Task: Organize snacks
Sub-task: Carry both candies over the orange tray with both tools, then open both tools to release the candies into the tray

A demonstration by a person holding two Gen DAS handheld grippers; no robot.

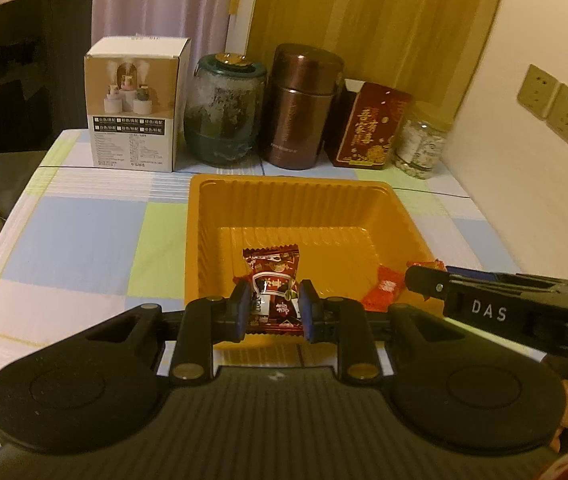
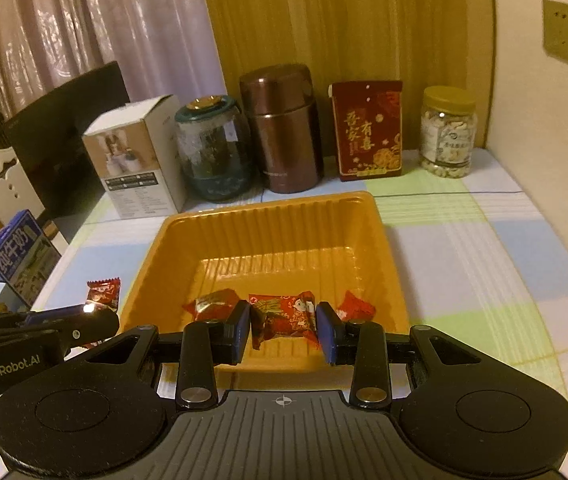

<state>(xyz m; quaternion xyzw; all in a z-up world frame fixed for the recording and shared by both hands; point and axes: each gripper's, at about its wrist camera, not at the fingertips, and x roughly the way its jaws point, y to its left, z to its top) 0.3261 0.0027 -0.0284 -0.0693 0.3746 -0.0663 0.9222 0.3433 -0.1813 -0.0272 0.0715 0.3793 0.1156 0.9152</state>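
An orange plastic tray [image 1: 212, 216] [image 2: 367, 236] sits mid-table on a checked cloth. My left gripper [image 1: 274, 308] is shut on a dark red snack packet [image 1: 272, 280], seen in front of the tray's near edge. In the right wrist view the left gripper [image 2: 100, 316] and its packet [image 2: 102, 292] are beside the tray's left wall. My right gripper [image 2: 284, 328] is shut on a bright red packet [image 2: 284, 316] above the tray's near part. Two red packets [image 2: 214, 302] [image 2: 357, 306] lie in the tray. The right gripper [image 1: 411, 280] enters from the right with a red packet [image 1: 383, 292] at its tip.
Along the back stand a white box [image 1: 136, 108], a glass jar [image 1: 224, 108], a brown flask [image 1: 299, 108], a red box [image 1: 367, 128] and a jar of nuts [image 2: 447, 132]. A black screen [image 1: 24, 68] is at the left; a blue milk carton [image 2: 20, 256] stands beyond the table's left edge.
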